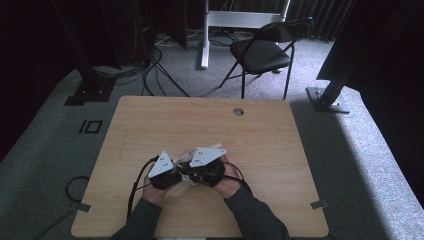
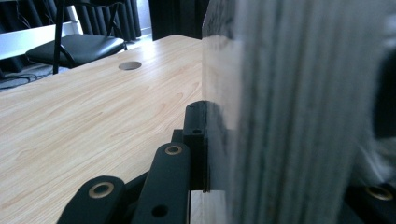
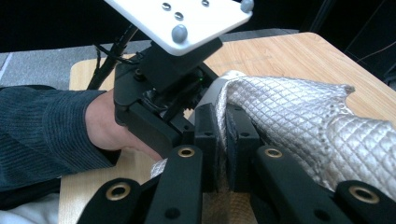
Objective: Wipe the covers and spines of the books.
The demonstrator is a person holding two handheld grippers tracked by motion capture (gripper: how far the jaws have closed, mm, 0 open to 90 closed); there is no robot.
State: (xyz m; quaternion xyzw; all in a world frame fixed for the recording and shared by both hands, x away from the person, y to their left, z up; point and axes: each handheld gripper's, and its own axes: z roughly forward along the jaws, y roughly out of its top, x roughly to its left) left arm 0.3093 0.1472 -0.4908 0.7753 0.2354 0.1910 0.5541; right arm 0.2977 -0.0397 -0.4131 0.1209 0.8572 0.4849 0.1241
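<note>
Near the front edge of the wooden table (image 1: pixel 150 130), the two hand-held grippers sit close together, each topped by its grey three-cornered plate. Between them lies a silvery quilted cloth (image 3: pixel 299 112), a shiny fabric stitched in a small diamond pattern; in the high view it shows as a pale scrap (image 1: pixel 184 161) between the two tools.

In the right gripper view, the right gripper (image 3: pixel 223 140) has its black jaws drawn together with a fold of the quilted cloth pinched between them, and the fabric spreads away to the right across the tabletop. Just beyond the jaws, the left gripper (image 3: pixel 168 93) is held by a hand (image 3: pixel 105 123) in a dark ribbed sleeve (image 3: pixel 42 130), its plate fixed with small grey screws.

In the left gripper view, the cloth hangs very close to the lens as a pale, blurred sheet (image 2: pixel 299 112). One black jaw presses against its edge; the other is mostly hidden behind the fabric, so the left gripper (image 2: pixel 212 154) appears to be clamped on the cloth, though the blur leaves this uncertain.

A round cable hole (image 1: pixel 238 111) sits near the table's far edge, and a black folding chair (image 1: pixel 262 50) stands beyond it on grey carpet. No brand, label or writing can be read on anything.
</note>
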